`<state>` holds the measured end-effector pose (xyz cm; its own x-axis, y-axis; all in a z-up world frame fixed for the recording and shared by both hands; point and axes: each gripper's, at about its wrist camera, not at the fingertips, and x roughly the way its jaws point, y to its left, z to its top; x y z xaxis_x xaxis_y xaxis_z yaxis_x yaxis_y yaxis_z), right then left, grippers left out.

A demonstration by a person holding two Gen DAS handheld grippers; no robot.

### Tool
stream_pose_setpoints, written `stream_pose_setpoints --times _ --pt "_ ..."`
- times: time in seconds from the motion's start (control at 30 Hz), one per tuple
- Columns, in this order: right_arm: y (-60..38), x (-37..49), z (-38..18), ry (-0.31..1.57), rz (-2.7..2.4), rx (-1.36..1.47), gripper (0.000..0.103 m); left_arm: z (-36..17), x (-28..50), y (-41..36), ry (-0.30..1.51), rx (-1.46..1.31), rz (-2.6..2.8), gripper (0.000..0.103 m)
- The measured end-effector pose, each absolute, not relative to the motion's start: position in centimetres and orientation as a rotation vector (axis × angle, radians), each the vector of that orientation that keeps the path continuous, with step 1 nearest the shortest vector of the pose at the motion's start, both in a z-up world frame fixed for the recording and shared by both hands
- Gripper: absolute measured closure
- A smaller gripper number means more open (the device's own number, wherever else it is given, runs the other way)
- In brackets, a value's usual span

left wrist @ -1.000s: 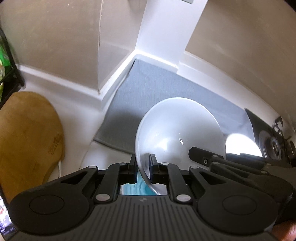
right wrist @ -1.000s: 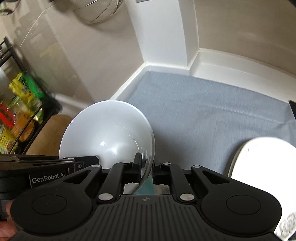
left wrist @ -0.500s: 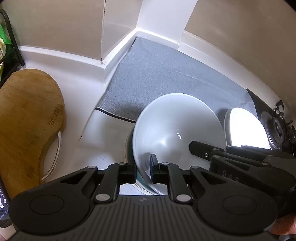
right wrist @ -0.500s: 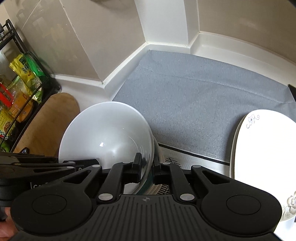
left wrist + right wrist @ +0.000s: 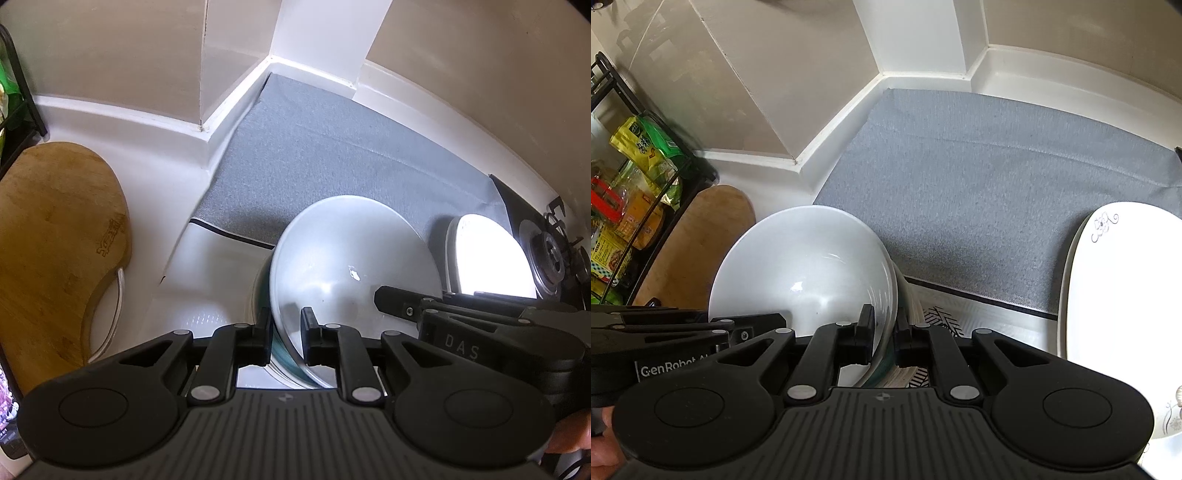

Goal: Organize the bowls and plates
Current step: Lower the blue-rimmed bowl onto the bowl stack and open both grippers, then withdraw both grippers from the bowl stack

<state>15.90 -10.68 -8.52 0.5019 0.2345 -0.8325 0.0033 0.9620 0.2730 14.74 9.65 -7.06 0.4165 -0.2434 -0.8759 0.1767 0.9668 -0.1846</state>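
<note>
A large white bowl [image 5: 351,258] is held at its rim from two sides. My left gripper [image 5: 286,326] is shut on its left rim. My right gripper [image 5: 884,325] is shut on its right rim; the bowl also shows in the right wrist view [image 5: 809,266]. The bowl sits low over other dishes with a teal edge [image 5: 279,352] and a patterned rim [image 5: 934,319]; I cannot tell whether it touches them. A white plate with a flower print [image 5: 1123,295] lies to the right, seen bright in the left wrist view [image 5: 487,258].
A grey mat [image 5: 997,177] covers the counter toward the wall corner. A wooden cutting board [image 5: 51,240] lies at the left. A black rack with food packets [image 5: 631,177] stands far left. A stove burner [image 5: 550,254] is at the right edge.
Both grippers have come down and back with the bowl, from above the grey mat to low over the dishes at the mat's near edge.
</note>
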Motion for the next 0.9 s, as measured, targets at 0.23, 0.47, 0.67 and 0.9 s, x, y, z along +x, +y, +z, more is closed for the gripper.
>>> stream_pose_setpoints --times 0.23,0.47,0.67,0.9 --pt "-10.3 16.0 -8.4 1.062 0.147 0.229 0.088 -5.9 14.3 9.4 1.079 -0.029 -0.254 0.040" --pt "-10.0 16.3 -7.8 1.050 0.142 0.199 0.082 -5.6 14.4 9.8 1.032 0.000 -0.232 0.025" --pt "-9.9 16.2 -6.8 1.042 0.137 0.170 0.064 -6.1 14.1 10.6 1.010 -0.002 -0.213 0.014" --pt "-10.9 16.1 -6.4 1.011 0.109 0.165 0.042 -6.0 13.0 11.3 0.926 0.011 -0.228 0.000"
